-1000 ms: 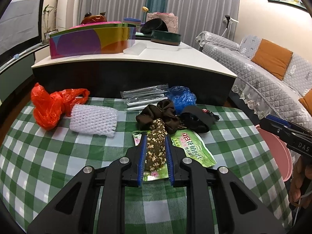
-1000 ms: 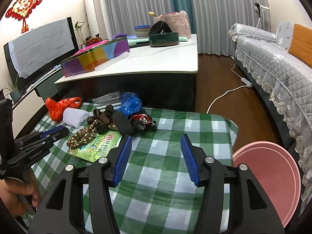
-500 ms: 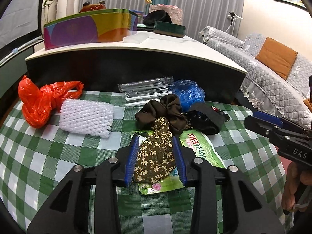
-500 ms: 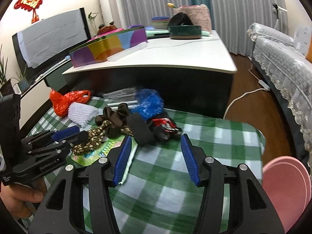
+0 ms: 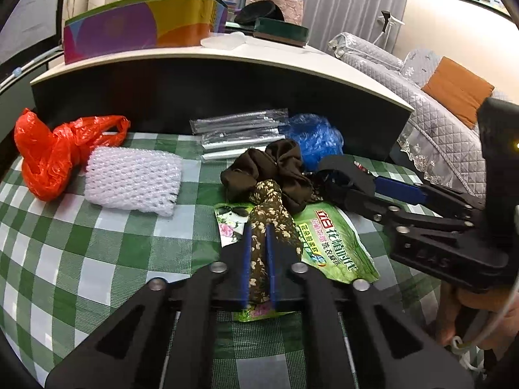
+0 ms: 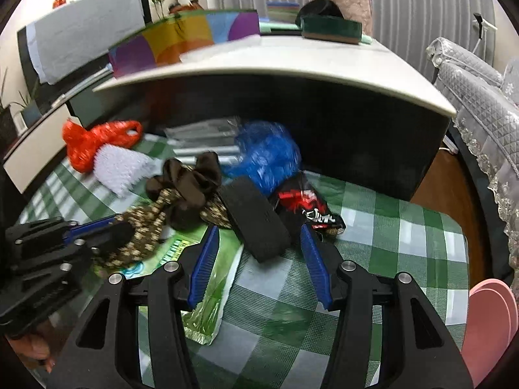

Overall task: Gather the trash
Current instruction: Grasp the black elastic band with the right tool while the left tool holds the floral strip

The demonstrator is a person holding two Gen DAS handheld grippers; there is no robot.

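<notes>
Trash lies heaped on a green checked tablecloth [image 5: 81,259]. My left gripper [image 5: 258,227] is closing, and its blue pads pinch a brown floral cloth [image 5: 269,201] that lies over a green detergent pouch [image 5: 327,243]. A dark brown scrunchie [image 5: 269,168] sits just behind. My right gripper [image 6: 258,230] is also closing; the near end of a black foam block [image 6: 256,223] lies between its fingertips, and the pads stand clear of it. A red-and-black snack wrapper [image 6: 308,207] lies by the right finger. The left wrist view shows the right gripper [image 5: 334,178] beside the pile.
Further back lie a blue plastic bag [image 5: 314,136], clear plastic sleeves [image 5: 240,126], a white foam net [image 5: 129,181] and an orange bag [image 5: 48,152]. A dark low table [image 5: 227,52] walls off the far side. A pink basin [image 6: 486,324] stands past the right edge, near a sofa [image 5: 438,123].
The left jaws opened around the floral cloth, then narrowed onto it. The right gripper came forward and down to the pile, so the black block now sits between its fingers.
</notes>
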